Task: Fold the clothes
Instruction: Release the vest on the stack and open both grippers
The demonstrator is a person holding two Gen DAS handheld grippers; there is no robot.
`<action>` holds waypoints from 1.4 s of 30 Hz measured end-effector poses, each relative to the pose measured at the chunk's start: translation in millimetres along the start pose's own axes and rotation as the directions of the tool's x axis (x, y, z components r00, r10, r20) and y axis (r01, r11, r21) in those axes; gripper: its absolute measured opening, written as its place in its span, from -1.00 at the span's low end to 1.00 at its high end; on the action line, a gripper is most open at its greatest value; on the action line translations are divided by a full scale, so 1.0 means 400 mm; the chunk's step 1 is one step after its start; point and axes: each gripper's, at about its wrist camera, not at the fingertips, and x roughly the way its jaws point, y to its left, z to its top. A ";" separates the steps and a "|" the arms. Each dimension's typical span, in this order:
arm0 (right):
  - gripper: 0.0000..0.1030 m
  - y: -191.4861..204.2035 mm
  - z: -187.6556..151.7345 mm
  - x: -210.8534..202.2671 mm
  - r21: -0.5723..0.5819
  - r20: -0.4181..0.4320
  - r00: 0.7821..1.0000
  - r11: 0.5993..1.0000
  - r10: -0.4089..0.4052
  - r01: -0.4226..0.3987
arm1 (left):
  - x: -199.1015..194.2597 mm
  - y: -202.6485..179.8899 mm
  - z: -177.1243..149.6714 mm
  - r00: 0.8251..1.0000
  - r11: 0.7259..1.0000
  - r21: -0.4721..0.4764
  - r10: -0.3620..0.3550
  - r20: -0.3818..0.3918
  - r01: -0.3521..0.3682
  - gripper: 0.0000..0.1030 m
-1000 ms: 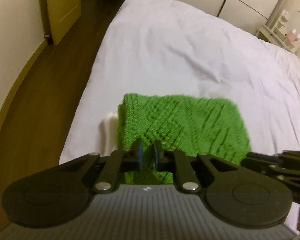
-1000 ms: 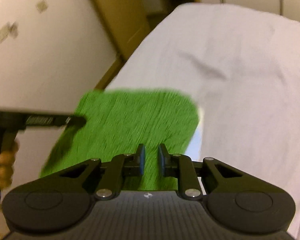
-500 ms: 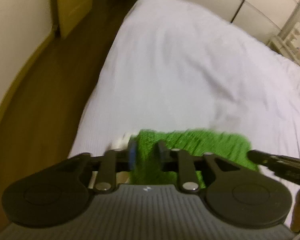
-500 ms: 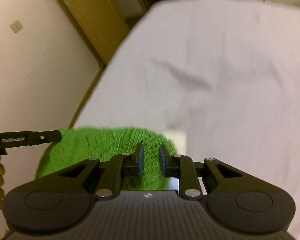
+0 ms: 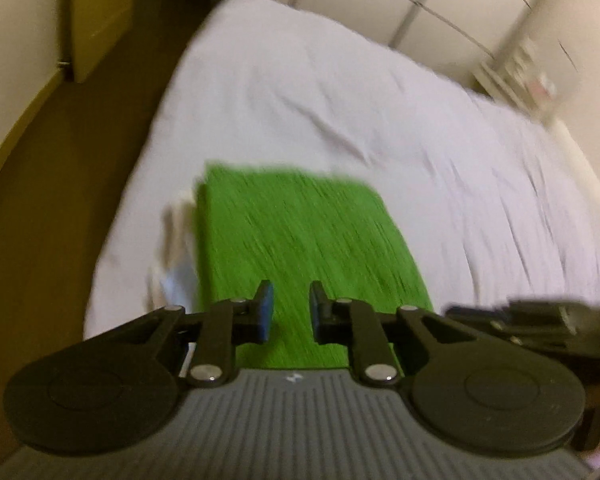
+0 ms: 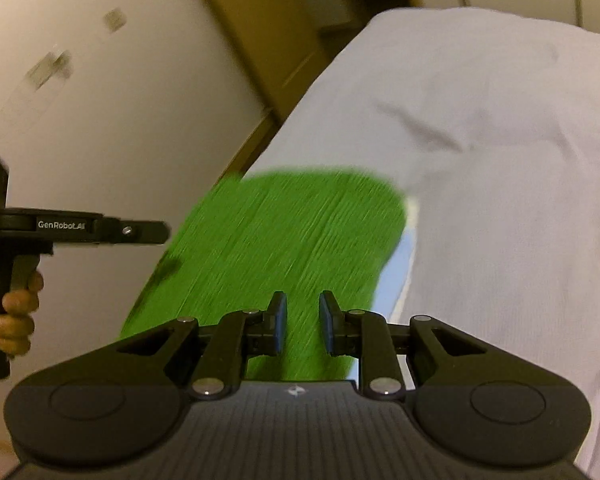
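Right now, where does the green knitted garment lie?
In both wrist views the green knitted garment lies folded on the white bed, near its left edge, with a white cloth against its left side.

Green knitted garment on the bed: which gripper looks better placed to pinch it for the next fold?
Probably left. The left gripper hangs over the folded green knitted garment, jaws closing with nothing pinched. The right gripper is nearer its right edge, jaws apart.

One green knitted garment (image 5: pixel 300 236), one white cloth (image 5: pixel 176 240) beside it, one bed (image 5: pixel 300 100), two claws.
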 end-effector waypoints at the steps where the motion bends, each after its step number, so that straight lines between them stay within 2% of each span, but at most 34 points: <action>1: -0.53 0.018 -0.018 -0.003 -0.019 -0.021 1.000 1.000 0.006 -0.007 | -0.001 -0.014 -0.028 1.000 1.000 0.014 0.002 -0.019 -0.002 -0.72; 3: -0.50 0.053 -0.048 -0.006 -0.051 -0.050 0.999 0.999 0.009 -0.011 | 0.021 -0.023 -0.077 0.997 0.999 0.023 0.037 -0.069 -0.036 -0.69; 6: -0.47 0.093 -0.090 0.027 -0.105 -0.098 0.995 0.994 -0.020 0.010 | 0.036 -0.021 -0.147 0.995 0.995 0.037 0.090 -0.050 -0.089 -0.62; 7: -0.47 0.104 -0.106 0.039 -0.126 -0.106 0.994 0.992 -0.028 0.014 | 0.032 -0.016 -0.162 0.994 0.996 0.018 0.093 -0.048 -0.092 -0.62; 9: -0.47 0.120 -0.136 0.057 -0.165 -0.102 0.994 0.986 -0.044 0.027 | 0.025 -0.021 -0.179 0.992 0.993 0.041 0.115 -0.044 -0.113 -0.62; 11: -0.47 0.128 -0.150 0.063 -0.184 -0.093 0.994 0.982 -0.057 0.039 | 0.020 -0.040 -0.182 0.989 0.987 0.088 0.142 -0.044 -0.138 -0.62; 14: -0.47 0.122 -0.129 0.060 -0.164 -0.096 0.993 0.985 -0.071 0.055 | 0.014 -0.069 -0.161 0.986 0.982 0.107 0.163 -0.042 -0.158 -0.65; 15: -0.47 0.122 -0.122 0.047 -0.149 -0.081 0.994 0.987 -0.076 0.063 | 0.005 -0.079 -0.155 0.985 0.981 0.108 0.166 -0.037 -0.161 -0.73; 18: -0.47 0.127 -0.117 -0.004 -0.128 -0.022 0.997 0.990 -0.069 0.066 | -0.040 -0.108 -0.165 0.990 0.985 0.112 0.137 -0.022 -0.134 -0.73; 20: -0.47 0.130 -0.125 -0.021 -0.115 -0.017 0.999 0.992 -0.051 0.049 | -0.038 -0.115 -0.190 0.989 0.983 0.120 0.145 -0.034 -0.140 -0.72; 25: -0.47 0.144 -0.175 0.057 -0.153 -0.109 0.992 0.987 -0.071 0.054 | -0.008 -0.096 -0.248 0.982 0.978 0.110 0.182 -0.049 -0.176 -0.63; 28: -0.47 0.146 -0.183 0.093 -0.172 -0.115 0.991 0.984 -0.074 0.054 | -0.012 -0.088 -0.260 0.981 0.978 0.093 0.189 -0.042 -0.184 -0.63; 30: -0.47 0.162 -0.182 0.080 -0.187 -0.116 0.989 0.980 -0.087 0.064 | -0.020 -0.093 -0.259 0.979 0.977 0.085 0.200 -0.042 -0.196 -0.63; 34: -0.47 0.165 -0.153 0.035 -0.142 -0.100 0.990 0.986 -0.100 0.085 | -0.056 -0.136 -0.239 0.966 0.967 0.067 0.251 -0.057 -0.247 -0.62; 35: -0.37 0.163 -0.144 0.017 -0.123 -0.093 0.990 0.988 -0.102 0.090 | -0.070 -0.146 -0.234 0.962 0.963 0.057 0.266 -0.066 -0.263 -0.59; 36: -0.13 0.162 -0.138 0.001 -0.099 -0.091 0.991 0.991 -0.101 0.092 | -0.083 -0.155 -0.229 0.957 0.959 0.046 0.282 -0.076 -0.279 -0.51; 37: 0.02 0.162 -0.132 -0.015 -0.074 -0.089 0.991 0.993 -0.100 0.093 | -0.098 -0.163 -0.226 0.950 0.954 0.032 0.300 -0.090 -0.298 -0.43; 38: 0.33 0.161 -0.127 -0.030 -0.050 -0.087 0.991 0.994 -0.099 0.095 | -0.113 -0.171 -0.224 0.942 0.948 0.019 0.317 -0.105 -0.317 -0.39; 39: 0.55 0.160 -0.126 -0.046 -0.031 -0.087 0.991 0.995 -0.098 0.096 | -0.128 -0.179 -0.221 0.935 0.942 0.005 0.334 -0.120 -0.336 -0.28; 41: 0.75 0.157 -0.114 -0.073 0.006 -0.090 0.992 0.996 -0.094 0.094 | -0.159 -0.196 -0.218 0.925 0.931 -0.009 0.360 -0.122 -0.364 -0.09; 42: 0.75 0.151 -0.114 -0.087 0.029 -0.095 0.991 0.995 -0.091 0.094 | -0.174 -0.209 -0.217 0.922 0.927 -0.010 0.371 -0.112 -0.375 0.06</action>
